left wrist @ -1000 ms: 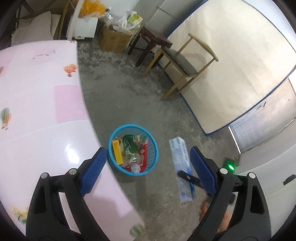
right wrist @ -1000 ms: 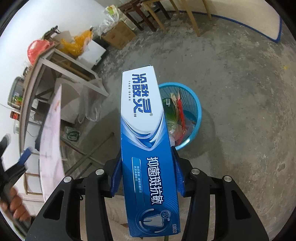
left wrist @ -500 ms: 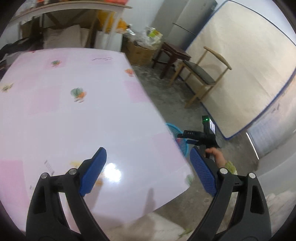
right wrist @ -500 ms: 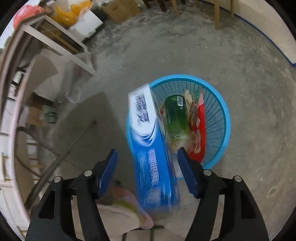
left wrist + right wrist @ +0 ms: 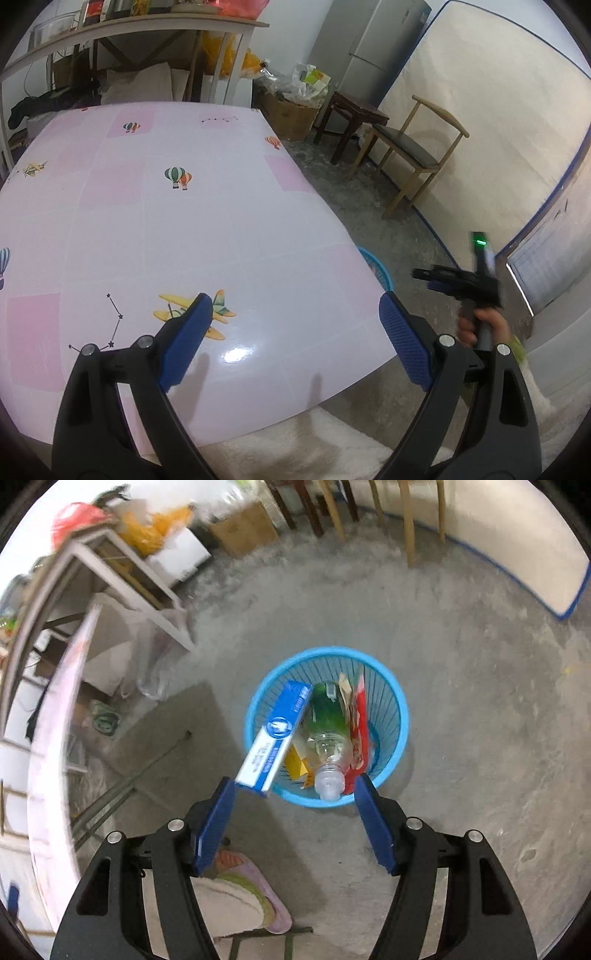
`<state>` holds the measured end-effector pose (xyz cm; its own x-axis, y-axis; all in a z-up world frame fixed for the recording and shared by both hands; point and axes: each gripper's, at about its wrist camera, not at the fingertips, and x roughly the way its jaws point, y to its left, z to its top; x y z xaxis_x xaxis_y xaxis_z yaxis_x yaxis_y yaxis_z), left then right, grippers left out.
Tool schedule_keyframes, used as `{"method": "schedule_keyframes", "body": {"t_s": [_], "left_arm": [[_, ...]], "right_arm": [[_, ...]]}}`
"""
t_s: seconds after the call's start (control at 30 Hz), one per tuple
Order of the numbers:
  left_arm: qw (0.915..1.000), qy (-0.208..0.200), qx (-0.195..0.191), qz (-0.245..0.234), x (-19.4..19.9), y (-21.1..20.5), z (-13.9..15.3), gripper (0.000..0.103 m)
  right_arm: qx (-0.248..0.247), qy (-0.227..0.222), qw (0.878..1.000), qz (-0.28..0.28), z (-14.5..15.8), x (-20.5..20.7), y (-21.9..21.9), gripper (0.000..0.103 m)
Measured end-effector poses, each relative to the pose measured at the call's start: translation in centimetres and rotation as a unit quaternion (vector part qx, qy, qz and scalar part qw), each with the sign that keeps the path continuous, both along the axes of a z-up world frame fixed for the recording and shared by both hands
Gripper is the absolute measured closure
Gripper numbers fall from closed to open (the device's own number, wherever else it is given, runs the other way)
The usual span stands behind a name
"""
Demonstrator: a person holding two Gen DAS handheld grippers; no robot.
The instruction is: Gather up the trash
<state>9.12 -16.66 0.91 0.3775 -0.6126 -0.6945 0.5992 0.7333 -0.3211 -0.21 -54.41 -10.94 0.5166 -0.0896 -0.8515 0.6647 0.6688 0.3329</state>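
Note:
A blue mesh trash basket (image 5: 391,716) stands on the concrete floor. A blue and white toothpaste box (image 5: 275,738) leans in it against the left rim, sticking out over the edge. Beside it lie a green plastic bottle (image 5: 327,720), a yellow box (image 5: 295,764) and red packaging (image 5: 360,727). My right gripper (image 5: 295,812) is open and empty above the basket's near rim. My left gripper (image 5: 295,321) is open and empty over the pink table (image 5: 166,221). In the left wrist view only the basket's rim (image 5: 376,264) shows past the table edge, with the right gripper (image 5: 458,280) beyond it.
A wooden chair (image 5: 413,147), a dark stool (image 5: 351,114) and a cardboard box (image 5: 291,114) stand along the far wall. A mattress (image 5: 498,110) leans there. A slippered foot (image 5: 243,893) is below the right gripper. The table's legs (image 5: 110,805) are left of the basket.
My right gripper opened and the toothpaste box dropped into the basket, where it now leans on the rim. My left gripper swung from the basket to over the table.

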Motion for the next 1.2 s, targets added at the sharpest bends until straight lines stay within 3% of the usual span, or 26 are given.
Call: {"method": "schedule_keyframes", "body": {"t_s": [0.1,0.27,0.37,0.43,0.67,0.77,0.9,1.07,1.2], "left_arm": [[0.9998,-0.003,-0.005,0.021,-0.5,0.0,-0.2,0.013],[0.9974,-0.025,0.001,0.068,-2.2,0.6,0.5,0.011],[0.9933,-0.042,0.009,0.107,-3.4,1.4,1.5,0.010],[0.9906,-0.054,0.016,0.125,-4.1,1.9,2.1,0.009],[0.9695,-0.101,0.093,0.203,-5.9,3.4,3.0,0.009],[0.9718,-0.094,0.092,0.196,-6.0,3.7,3.3,0.009],[0.9679,-0.102,0.125,0.193,-5.8,2.8,3.2,0.009],[0.9733,-0.039,0.149,0.171,-6.4,1.5,0.8,0.009],[0.9735,-0.022,0.176,0.144,-7.3,0.6,-0.9,0.009]], "right_arm": [[-0.048,-0.050,0.996,0.049,4.4,-1.8,4.4,0.027],[-0.175,-0.101,0.973,0.112,11.1,-3.7,12.1,0.010],[-0.227,-0.127,0.957,0.127,13.8,-4.4,15.9,0.007],[-0.234,-0.140,0.953,0.132,14.8,-4.7,17.6,0.006],[-0.229,-0.120,0.957,0.133,14.9,-4.1,21.6,0.006],[-0.214,-0.100,0.963,0.130,14.3,-3.6,22.5,0.006],[-0.163,-0.090,0.973,0.139,13.4,-2.9,22.5,0.006],[-0.200,-0.043,0.969,0.135,12.2,-2.6,22.8,0.006],[-0.171,-0.006,0.978,0.117,10.3,-2.9,22.0,0.006]]}}
